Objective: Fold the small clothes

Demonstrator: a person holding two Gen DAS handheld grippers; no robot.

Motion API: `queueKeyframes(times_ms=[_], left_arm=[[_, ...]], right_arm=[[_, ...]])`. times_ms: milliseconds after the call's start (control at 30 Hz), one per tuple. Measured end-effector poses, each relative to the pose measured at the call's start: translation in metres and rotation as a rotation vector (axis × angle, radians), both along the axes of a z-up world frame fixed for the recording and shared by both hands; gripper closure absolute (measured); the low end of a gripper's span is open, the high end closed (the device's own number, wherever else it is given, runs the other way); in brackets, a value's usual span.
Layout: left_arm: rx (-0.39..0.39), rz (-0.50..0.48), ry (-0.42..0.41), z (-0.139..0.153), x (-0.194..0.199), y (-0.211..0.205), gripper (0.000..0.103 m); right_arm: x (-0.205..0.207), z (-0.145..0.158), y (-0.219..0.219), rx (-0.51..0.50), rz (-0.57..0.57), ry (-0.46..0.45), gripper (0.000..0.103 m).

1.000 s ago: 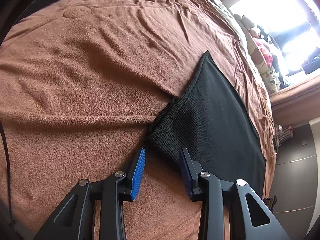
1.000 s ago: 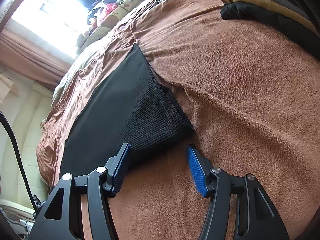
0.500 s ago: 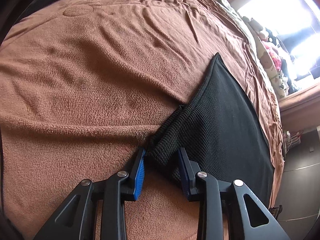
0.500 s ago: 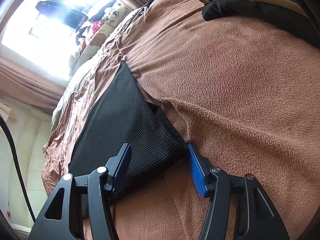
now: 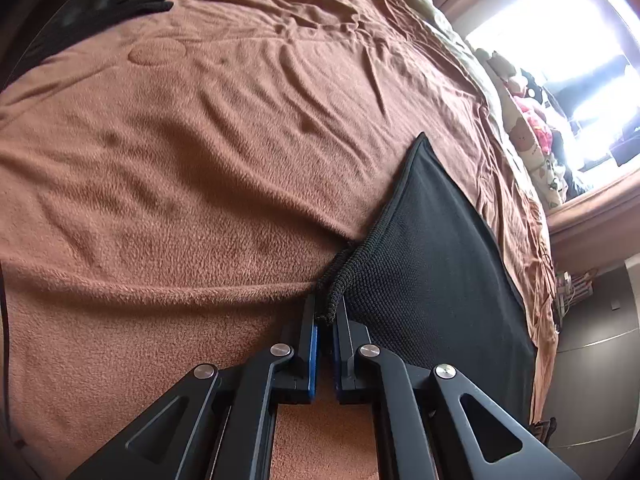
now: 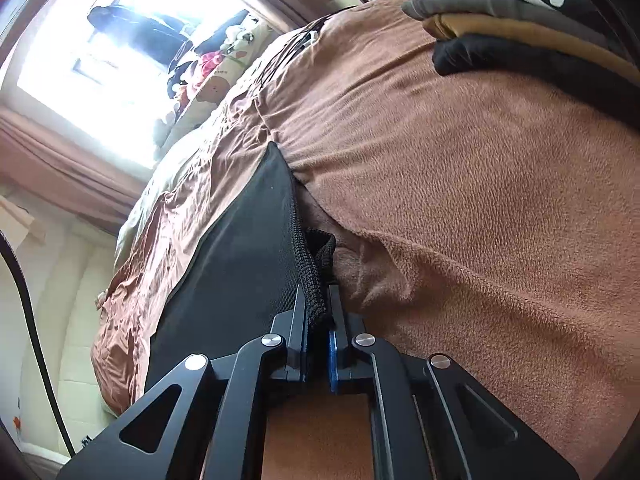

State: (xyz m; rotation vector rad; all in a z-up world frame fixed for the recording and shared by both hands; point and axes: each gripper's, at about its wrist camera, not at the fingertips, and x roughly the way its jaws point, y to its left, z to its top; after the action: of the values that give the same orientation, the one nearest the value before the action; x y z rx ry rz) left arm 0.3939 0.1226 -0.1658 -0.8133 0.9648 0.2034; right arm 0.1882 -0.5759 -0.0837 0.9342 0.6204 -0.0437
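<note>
A small black garment point(image 5: 432, 264) with a knitted waistband lies flat on a brown fleece blanket point(image 5: 180, 168). In the left wrist view, my left gripper point(image 5: 325, 312) is shut on the near left corner of the waistband, and the knit bunches up between the blue pads. In the right wrist view, the same black garment point(image 6: 240, 256) stretches away to the left, and my right gripper point(image 6: 318, 306) is shut on its near right corner, with a fold of knit pinched between the fingers. The cloth under both grippers is hidden by the black finger frames.
A stack of folded clothes point(image 6: 512, 28) in black, tan and grey sits at the far right of the blanket. A dark garment point(image 5: 112, 0) lies at the far left corner. Plush toys point(image 5: 528, 140) and a bright window line the far side of the bed.
Both grippers have gone from open, straddling the waistband corners, to shut on them. The knit now bunches between each pair of pads. Both views have edged slightly forward.
</note>
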Motion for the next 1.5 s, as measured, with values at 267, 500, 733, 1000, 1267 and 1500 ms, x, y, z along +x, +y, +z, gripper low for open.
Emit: queueKeyframes(times_ms=[267, 500, 733, 1000, 1267, 1500], left_arm=[[0.026, -0.001, -0.061, 0.035, -0.007, 0.002, 0.098], [0.019, 0.011, -0.079, 0.046, -0.039, 0.018, 0.098], [0.007, 0.024, -0.077, 0.042, -0.078, 0.028, 0.098], [-0.011, 0.034, -0.075, 0.037, -0.115, 0.034, 0.098], [-0.014, 0.022, -0.042, 0.021, -0.131, 0.031, 0.098], [0.013, 0.002, -0.020, 0.000, -0.129, 0.023, 0.096]], right_arm=[[-0.009, 0.015, 0.006, -0.022, 0.045, -0.006, 0.100], [-0.025, 0.021, 0.006, -0.026, 0.088, 0.023, 0.100], [-0.044, 0.023, 0.011, -0.058, 0.078, 0.065, 0.100], [-0.069, 0.029, 0.012, -0.077, 0.071, 0.092, 0.100], [-0.071, 0.023, 0.019, -0.146, 0.099, 0.106, 0.097], [-0.085, 0.039, 0.015, -0.255, 0.077, 0.100, 0.076]])
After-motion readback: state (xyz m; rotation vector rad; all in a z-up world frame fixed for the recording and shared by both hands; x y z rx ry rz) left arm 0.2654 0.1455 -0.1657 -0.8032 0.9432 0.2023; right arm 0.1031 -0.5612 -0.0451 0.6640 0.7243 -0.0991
